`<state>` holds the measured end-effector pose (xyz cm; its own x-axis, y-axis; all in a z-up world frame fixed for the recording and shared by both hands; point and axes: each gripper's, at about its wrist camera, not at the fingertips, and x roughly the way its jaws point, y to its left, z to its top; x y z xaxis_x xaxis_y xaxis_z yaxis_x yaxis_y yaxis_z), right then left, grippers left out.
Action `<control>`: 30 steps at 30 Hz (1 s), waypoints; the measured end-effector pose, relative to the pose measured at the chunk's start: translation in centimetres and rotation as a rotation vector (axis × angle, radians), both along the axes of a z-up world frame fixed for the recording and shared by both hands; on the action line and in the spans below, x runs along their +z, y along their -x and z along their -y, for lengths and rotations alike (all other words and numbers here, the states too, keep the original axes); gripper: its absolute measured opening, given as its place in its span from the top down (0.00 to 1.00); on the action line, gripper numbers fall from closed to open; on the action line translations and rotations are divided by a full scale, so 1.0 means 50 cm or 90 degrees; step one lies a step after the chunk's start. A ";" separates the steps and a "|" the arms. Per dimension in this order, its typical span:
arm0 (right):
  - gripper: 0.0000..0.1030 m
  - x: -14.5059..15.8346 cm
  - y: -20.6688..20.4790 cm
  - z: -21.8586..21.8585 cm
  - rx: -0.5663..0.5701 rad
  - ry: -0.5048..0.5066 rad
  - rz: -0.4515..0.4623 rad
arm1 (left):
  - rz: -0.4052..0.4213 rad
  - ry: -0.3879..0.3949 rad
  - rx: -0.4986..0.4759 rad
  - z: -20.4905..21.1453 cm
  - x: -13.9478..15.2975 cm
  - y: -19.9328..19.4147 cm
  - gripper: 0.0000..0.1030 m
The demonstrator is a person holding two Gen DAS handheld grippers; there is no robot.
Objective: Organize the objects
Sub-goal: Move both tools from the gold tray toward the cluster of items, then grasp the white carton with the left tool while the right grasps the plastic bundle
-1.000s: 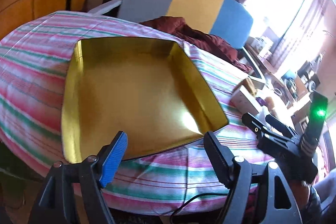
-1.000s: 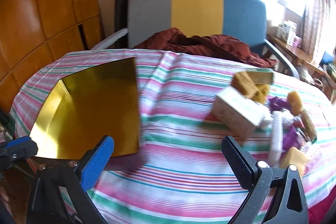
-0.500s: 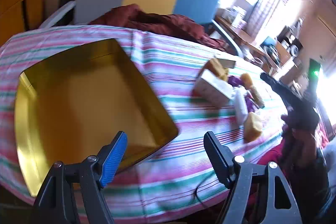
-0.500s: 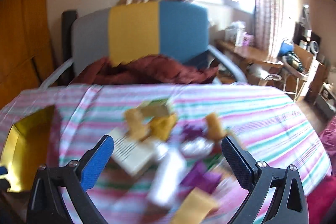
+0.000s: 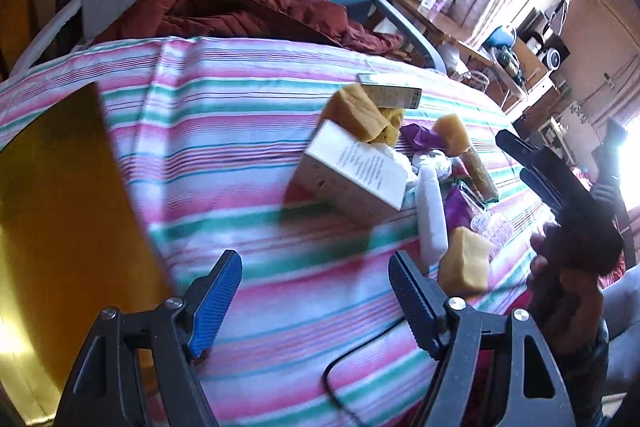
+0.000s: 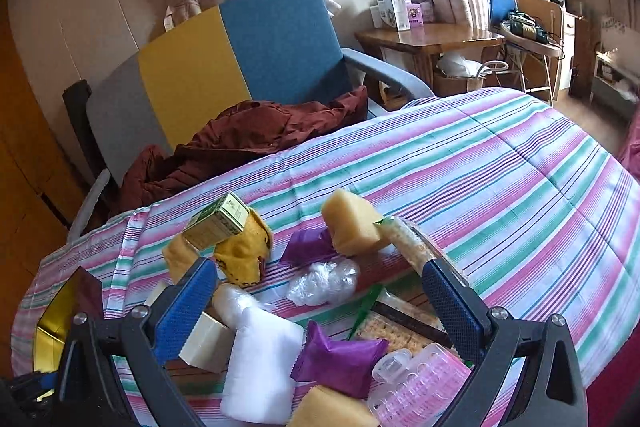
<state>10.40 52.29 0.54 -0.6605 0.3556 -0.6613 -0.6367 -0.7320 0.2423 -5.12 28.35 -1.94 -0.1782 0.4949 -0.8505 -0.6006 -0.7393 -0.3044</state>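
One white box [image 5: 354, 173], print unreadable

Two purple packets [image 6: 340, 361], two boxes [image 6: 218, 221], one gold tray [image 5: 60, 211].

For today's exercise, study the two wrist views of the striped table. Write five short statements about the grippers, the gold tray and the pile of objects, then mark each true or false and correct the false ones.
1. The left gripper holds nothing, its jaws apart. True.
2. The gold tray is filled with sponges. False: what shows of it is empty.
3. A small green box rests on a yellow sponge. True.
4. The right gripper is clamped on a purple packet. False: its jaws are open above the pile.
5. A red jacket lies on the chair. True.
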 end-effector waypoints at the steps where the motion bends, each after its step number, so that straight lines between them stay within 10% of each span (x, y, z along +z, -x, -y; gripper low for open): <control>1: 0.00 -0.002 0.000 -0.003 0.002 0.005 -0.004 | 0.015 0.003 0.002 -0.018 -0.008 0.007 0.25; 14: 0.00 -0.004 -0.008 -0.009 0.007 0.026 -0.029 | 0.144 -0.015 0.144 -0.146 -0.081 0.101 0.16; 28: 0.00 -0.009 -0.011 -0.019 0.007 0.052 -0.037 | 0.042 0.123 0.093 -0.224 -0.138 0.098 0.17; 30: 0.00 -0.010 -0.009 -0.018 0.009 0.051 -0.036 | 0.035 0.132 0.076 -0.208 -0.144 0.092 0.35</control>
<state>10.85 53.19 0.03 -0.7020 0.2929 -0.6491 -0.6100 -0.7177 0.3358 -9.69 38.74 -9.13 -0.1760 0.2866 -0.9418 -0.4926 -0.8539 -0.1678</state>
